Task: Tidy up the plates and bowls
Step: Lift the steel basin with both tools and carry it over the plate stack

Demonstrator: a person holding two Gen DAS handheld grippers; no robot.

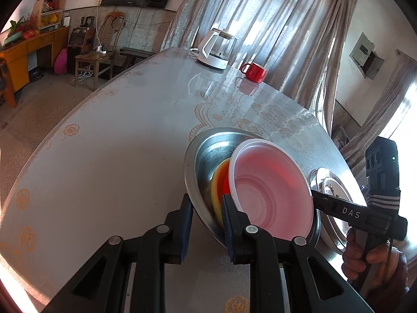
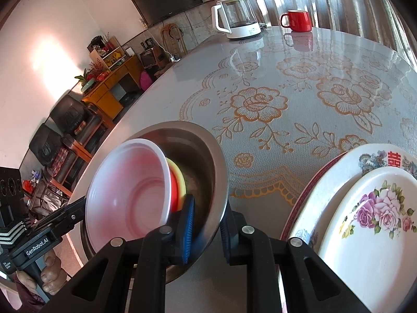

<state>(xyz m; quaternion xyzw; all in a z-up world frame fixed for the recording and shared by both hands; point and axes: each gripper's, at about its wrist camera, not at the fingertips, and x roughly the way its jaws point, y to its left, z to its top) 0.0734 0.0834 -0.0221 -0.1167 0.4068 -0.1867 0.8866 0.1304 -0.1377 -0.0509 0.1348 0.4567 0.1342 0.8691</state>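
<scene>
A round bench (image 1: 117,135) with a glossy grey cover printed with gold roses carries everything.

Toward the left side of the group, near the bench's near edge, the left gripper (image 1: 207,208) has its fingers (image 1: 187,221) clenched on the rim of a steel basin (image 1: 206,154): one finger is outside the wall, the other inside. The basin is tilted, with its near rim raised. Inside it lies a yellow bowl (image 1: 216,182) with a red bowl (image 1: 224,182) nested in it, and a translucent white plastic bowl (image 1: 271,187) leans over both, its opening tipped toward the cameras.

On the opposite rim of the same basin, the right gripper (image 2: 207,221) is also clenched, with one blue-padded finger inside the wall and the other outside. In the left wrist view a person's hand (image 1: 365,258) is wrapped around this gripper's handle.

Just to the right of the basin, close to the near edge, two plates are stacked: a smaller plate with pink roses (image 2: 370,229) lies on a larger plate with a red rim (image 2: 338,180). They are beside the basin; whether they touch it cannot be told.

At the far edge of the bench, well apart from the dishes, stand a white glass kettle (image 2: 237,15) and, to its right, a red mug (image 2: 299,20). Curtains (image 1: 273,26) hang behind them.
</scene>
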